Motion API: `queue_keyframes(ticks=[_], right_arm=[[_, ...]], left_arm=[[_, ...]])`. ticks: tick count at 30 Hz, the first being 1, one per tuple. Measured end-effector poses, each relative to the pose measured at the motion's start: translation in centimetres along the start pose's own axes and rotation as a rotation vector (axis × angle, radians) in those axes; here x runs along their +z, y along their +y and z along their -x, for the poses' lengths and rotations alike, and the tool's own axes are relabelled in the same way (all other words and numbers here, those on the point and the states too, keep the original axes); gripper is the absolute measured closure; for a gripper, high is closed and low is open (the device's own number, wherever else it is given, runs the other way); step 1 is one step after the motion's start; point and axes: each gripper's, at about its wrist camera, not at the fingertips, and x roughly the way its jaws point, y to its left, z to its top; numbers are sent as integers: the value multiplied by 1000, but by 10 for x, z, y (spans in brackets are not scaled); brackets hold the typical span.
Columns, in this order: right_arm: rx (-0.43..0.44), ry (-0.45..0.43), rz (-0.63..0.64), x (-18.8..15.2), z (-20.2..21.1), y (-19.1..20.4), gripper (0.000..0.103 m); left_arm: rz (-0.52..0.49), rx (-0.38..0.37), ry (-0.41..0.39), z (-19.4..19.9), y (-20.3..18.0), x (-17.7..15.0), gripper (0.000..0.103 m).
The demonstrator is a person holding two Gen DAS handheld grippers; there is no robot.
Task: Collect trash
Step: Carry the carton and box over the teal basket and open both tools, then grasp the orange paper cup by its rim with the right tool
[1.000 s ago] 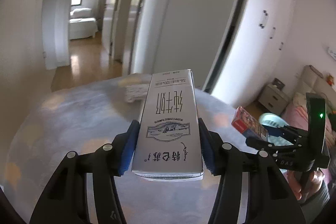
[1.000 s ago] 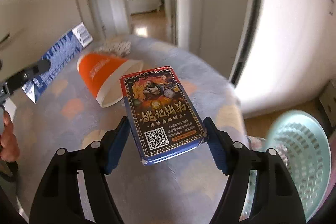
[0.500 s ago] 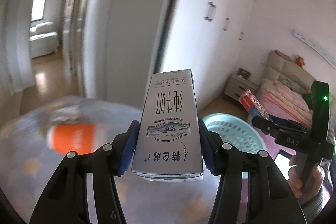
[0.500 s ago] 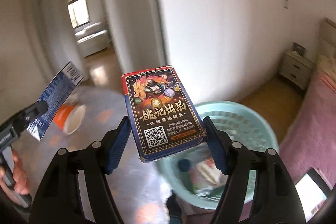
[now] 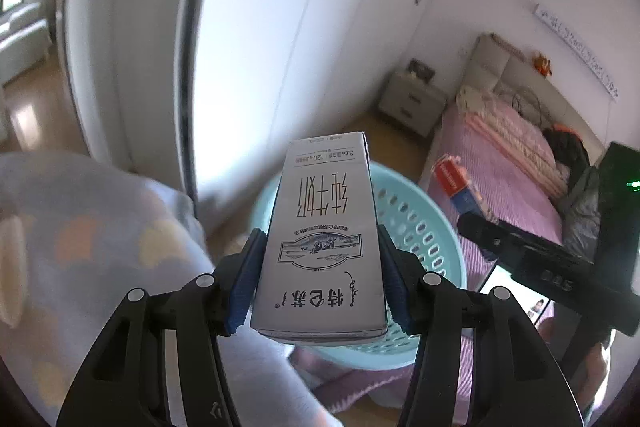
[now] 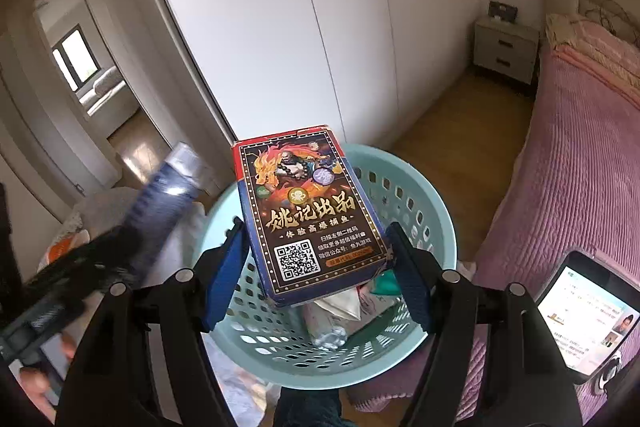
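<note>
My left gripper [image 5: 320,279] is shut on a grey milk carton [image 5: 322,239], held in the air in front of a light blue perforated basket [image 5: 432,227] on the floor. My right gripper [image 6: 316,275] is shut on a dark card box with a dragon picture [image 6: 306,215], held right above the same basket [image 6: 420,211], which holds crumpled wrappers and a bottle [image 6: 340,319]. The right gripper with the card box [image 5: 456,187] shows at the right of the left wrist view. The left gripper with the carton [image 6: 160,203] is a blurred shape at the left of the right wrist view.
A table with a pale patterned cloth [image 5: 92,239] is at the left, with an orange cup [image 6: 60,247] on it. White wardrobe doors [image 6: 280,27] stand behind the basket. A bed with a pink cover [image 6: 580,155], a nightstand [image 6: 504,47] and a phone [image 6: 584,315] are at the right.
Both grippers have swung right from over the table to the basket, each still holding its item. The card box is now above the basket opening.
</note>
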Motion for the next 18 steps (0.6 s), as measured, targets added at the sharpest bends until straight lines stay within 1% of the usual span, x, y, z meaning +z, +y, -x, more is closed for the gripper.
queue_keyframes(ticks=[3, 4, 6, 7, 8, 13, 18], right_arm=[[-14, 25, 1, 0, -14, 3, 37], [-14, 32, -1, 2, -19, 12, 37], [-14, 38, -4, 2, -24, 13, 37], [-14, 43, -7, 2, -27, 13, 36], [-12, 46, -13, 3, -28, 13, 36], [2, 74, -50, -1, -38, 8, 35], [10, 80, -51, -6, -35, 11, 35]], left_arm=[[-5, 17, 47, -25, -3, -1, 50], [-1, 16, 57, -30, -3, -2, 50], [11, 3, 62, -35, -4, -1, 46], [14, -2, 59, -35, -3, 0, 42], [12, 0, 52, -35, -3, 0, 40], [-10, 16, 25, -21, 2, 0, 40], [21, 19, -2, -4, 10, -3, 38]])
